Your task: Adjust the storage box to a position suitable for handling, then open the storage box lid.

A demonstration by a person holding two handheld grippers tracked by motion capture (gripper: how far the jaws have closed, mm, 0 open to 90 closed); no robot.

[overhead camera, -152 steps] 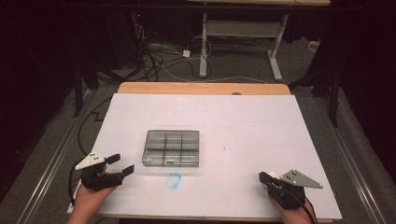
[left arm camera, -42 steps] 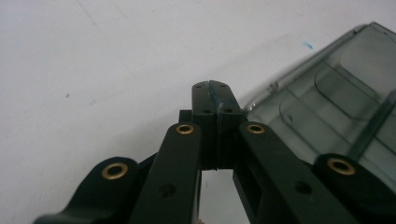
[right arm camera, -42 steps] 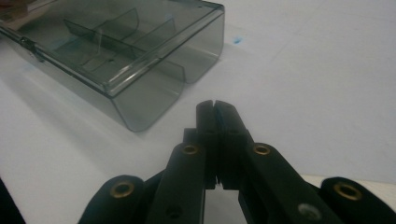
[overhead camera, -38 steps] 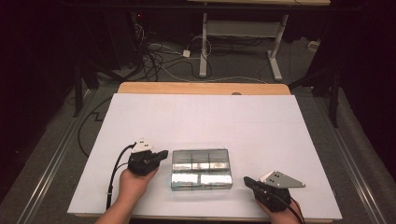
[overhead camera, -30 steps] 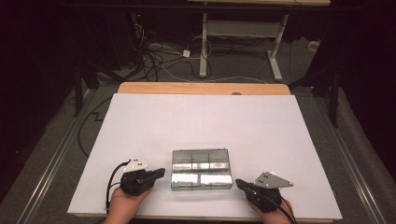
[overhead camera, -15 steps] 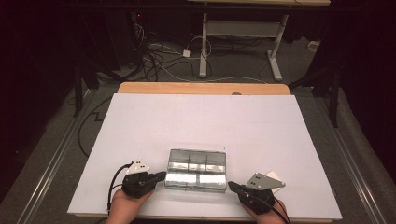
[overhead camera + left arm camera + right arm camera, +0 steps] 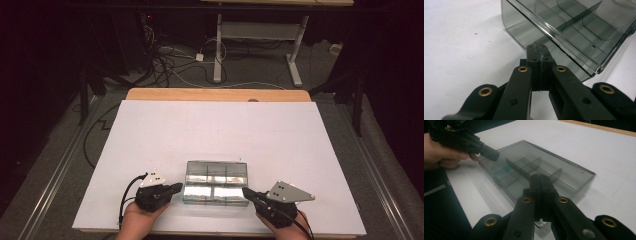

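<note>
Both shut grippers, left gripper (image 7: 172,189) and right gripper (image 7: 248,193), are pressing the ends of the light, stiff, slippery clear plastic box (image 7: 216,182), holding nothing.

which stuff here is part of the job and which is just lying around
In the job: clear compartment box, left gripper shut against its left side, right gripper shut at its right side.

Lying about: cables on the floor, desk frame behind, white table under it all.
</note>
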